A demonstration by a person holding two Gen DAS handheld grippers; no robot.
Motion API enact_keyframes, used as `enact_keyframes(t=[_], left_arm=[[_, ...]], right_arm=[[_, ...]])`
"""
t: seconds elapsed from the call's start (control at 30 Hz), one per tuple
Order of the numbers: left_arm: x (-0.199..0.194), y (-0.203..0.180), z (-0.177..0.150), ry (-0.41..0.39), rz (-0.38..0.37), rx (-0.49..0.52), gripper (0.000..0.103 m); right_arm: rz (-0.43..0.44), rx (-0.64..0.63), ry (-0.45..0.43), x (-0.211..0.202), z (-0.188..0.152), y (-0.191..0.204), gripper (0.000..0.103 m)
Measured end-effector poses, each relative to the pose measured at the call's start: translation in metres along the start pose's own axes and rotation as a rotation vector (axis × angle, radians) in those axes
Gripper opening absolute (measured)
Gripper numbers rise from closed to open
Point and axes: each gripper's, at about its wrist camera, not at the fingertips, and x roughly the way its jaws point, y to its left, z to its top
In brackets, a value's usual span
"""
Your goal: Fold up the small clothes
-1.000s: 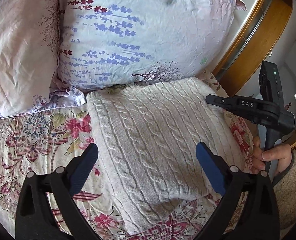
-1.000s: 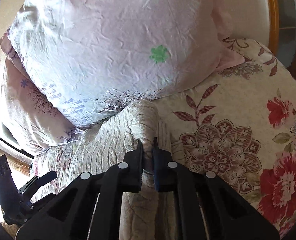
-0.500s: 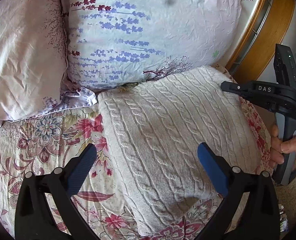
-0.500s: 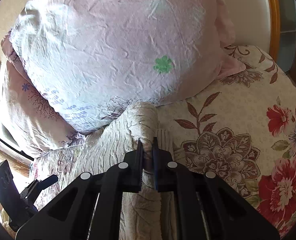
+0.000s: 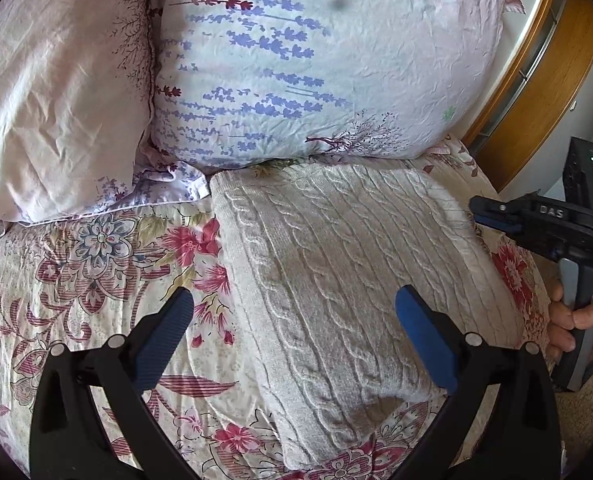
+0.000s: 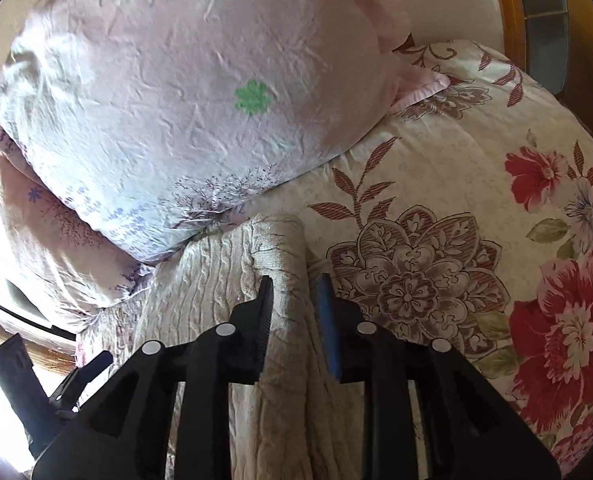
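Observation:
A folded cream cable-knit sweater [image 5: 348, 280] lies on the floral bedspread [image 5: 96, 264], its far edge against the pillows. My left gripper [image 5: 292, 320] is open wide and empty, hovering above the sweater's left half. My right gripper [image 6: 294, 284] has its jaws a small way apart over the sweater's right edge [image 6: 280, 248]; the knit fabric lies between the fingers and I cannot tell whether they touch it. The right gripper also shows in the left wrist view [image 5: 492, 212], at the sweater's right side, held by a hand.
Two pillows stand at the head of the bed: a lavender-print one [image 5: 316, 60] and a pale pink one [image 5: 56, 92]. A wooden headboard frame [image 5: 544, 76] runs at the right. The bedspread [image 6: 456, 240] stretches to the right of the sweater.
My right gripper's jaws have parted from a tight pinch on the sweater's edge. The left gripper has drifted slightly, staying open above the sweater.

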Motion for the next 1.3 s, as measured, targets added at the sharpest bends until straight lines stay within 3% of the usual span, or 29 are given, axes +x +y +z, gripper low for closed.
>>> enact_keyframes(t=[0.07,0.27,0.43,0.5,0.57,0.77,0.93,1.03,1.17,1.3], left_arm=[[-0.002,0.002,-0.001,-0.004,-0.007,-0.013,0.101],[-0.008,0.021,-0.002,-0.020,-0.025,-0.112,0.101],[-0.010,0.036,-0.005,-0.013,-0.032,-0.175,0.101],[-0.011,0.038,-0.007,-0.012,-0.038,-0.184,0.101],[-0.011,0.039,-0.008,-0.006,-0.039,-0.187,0.101],[-0.009,0.037,-0.012,0.014,-0.059,-0.175,0.101],[-0.012,0.027,-0.014,0.001,-0.090,-0.121,0.101],[-0.014,0.021,-0.014,-0.006,-0.090,-0.091,0.101],[-0.011,0.021,-0.015,0.006,-0.094,-0.096,0.101],[-0.009,0.021,-0.016,0.012,-0.079,-0.095,0.101]], right_arm=[[0.039,-0.013,0.019,-0.014,-0.009,-0.001,0.043],[0.085,0.025,0.121,-0.024,-0.047,-0.010,0.044],[0.128,0.041,0.142,-0.018,-0.068,-0.008,0.044],[0.116,0.007,0.133,-0.016,-0.073,-0.002,0.014],[0.067,0.001,0.123,-0.015,-0.075,-0.003,0.013],[0.026,0.106,0.109,-0.011,-0.080,-0.032,0.011],[-0.001,0.117,0.108,-0.002,-0.081,-0.033,0.012],[0.060,0.116,0.107,-0.010,-0.080,-0.031,0.015],[0.076,0.131,0.067,-0.027,-0.079,-0.031,0.043],[0.061,0.127,0.101,-0.023,-0.085,-0.033,0.044]])
